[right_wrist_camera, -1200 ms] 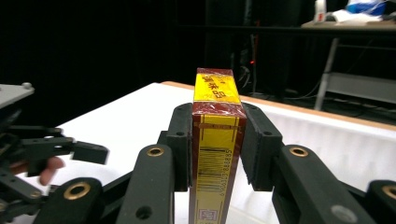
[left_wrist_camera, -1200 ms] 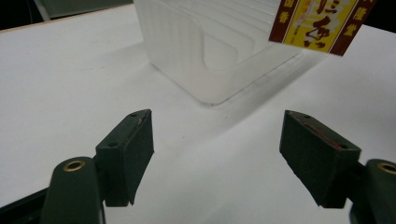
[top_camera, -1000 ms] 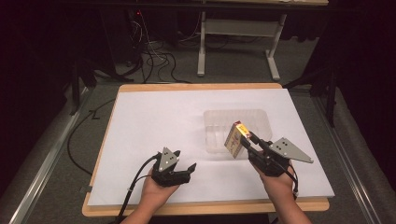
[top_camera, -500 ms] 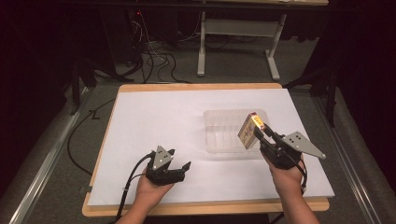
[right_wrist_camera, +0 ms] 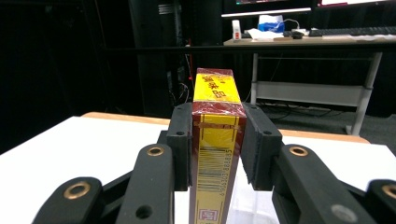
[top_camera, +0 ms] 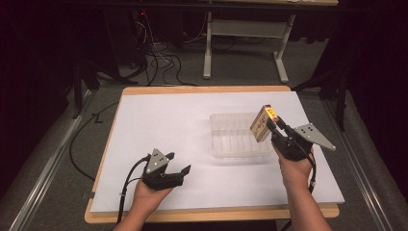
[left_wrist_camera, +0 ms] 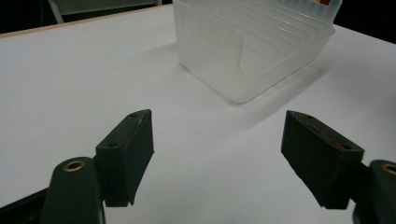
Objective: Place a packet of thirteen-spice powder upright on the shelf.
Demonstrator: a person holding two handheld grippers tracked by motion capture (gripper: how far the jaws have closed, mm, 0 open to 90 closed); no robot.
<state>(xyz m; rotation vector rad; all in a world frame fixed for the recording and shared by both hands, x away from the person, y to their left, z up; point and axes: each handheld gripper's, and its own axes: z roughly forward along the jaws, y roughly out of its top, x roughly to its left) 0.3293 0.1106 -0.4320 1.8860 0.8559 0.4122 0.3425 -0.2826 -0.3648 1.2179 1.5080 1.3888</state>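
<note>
Right claw (top_camera: 272, 126) clamped on the box (top_camera: 262, 124), lifted clear and carried toward the bench's (top_camera: 159, 115) right edge since a second ago, now above the tray's (top_camera: 231, 134) right end; removal looks underway. Left claw (top_camera: 180, 172) open, empty, near front edge.

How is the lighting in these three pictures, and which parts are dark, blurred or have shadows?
High view: the white table sheet is evenly lit, the room behind is nearly black. Left gripper view: the clear plastic tray casts a soft shadow on the sheet; the near pads look slightly soft. Right gripper view: the yellow and red box is bright and sharp, the background dark, with a lit desk far behind.
</note>
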